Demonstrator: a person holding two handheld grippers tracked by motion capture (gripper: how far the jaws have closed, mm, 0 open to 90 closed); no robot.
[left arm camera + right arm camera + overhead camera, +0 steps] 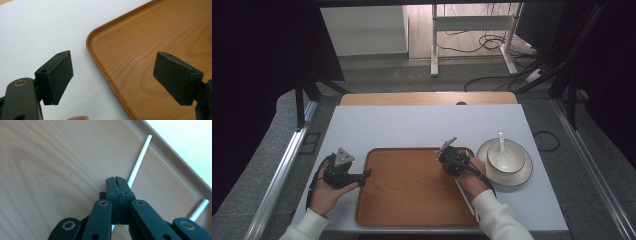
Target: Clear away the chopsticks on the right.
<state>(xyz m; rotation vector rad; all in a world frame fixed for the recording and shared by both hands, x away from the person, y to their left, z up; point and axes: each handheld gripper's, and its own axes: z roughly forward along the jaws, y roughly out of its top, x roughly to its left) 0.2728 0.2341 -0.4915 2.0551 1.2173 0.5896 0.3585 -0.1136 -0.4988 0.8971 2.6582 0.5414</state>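
Right gripper view: we see our right gripper point(116, 180) with its fingers closed on a white chopstick point(140, 157) that runs diagonally over the wooden tray point(50, 170); left gripper point(112, 75) gapes empty above the white bench point(37, 30).

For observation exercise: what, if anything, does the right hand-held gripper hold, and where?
Cannot be told: the right hand-held gripper, shut, hides the middle of a white chopstick.

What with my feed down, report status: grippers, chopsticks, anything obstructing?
Left gripper open at tray edge. Right gripper shut over tray; white chopstick runs beneath, grip unclear. Second chopstick alongside. Nothing in the way.
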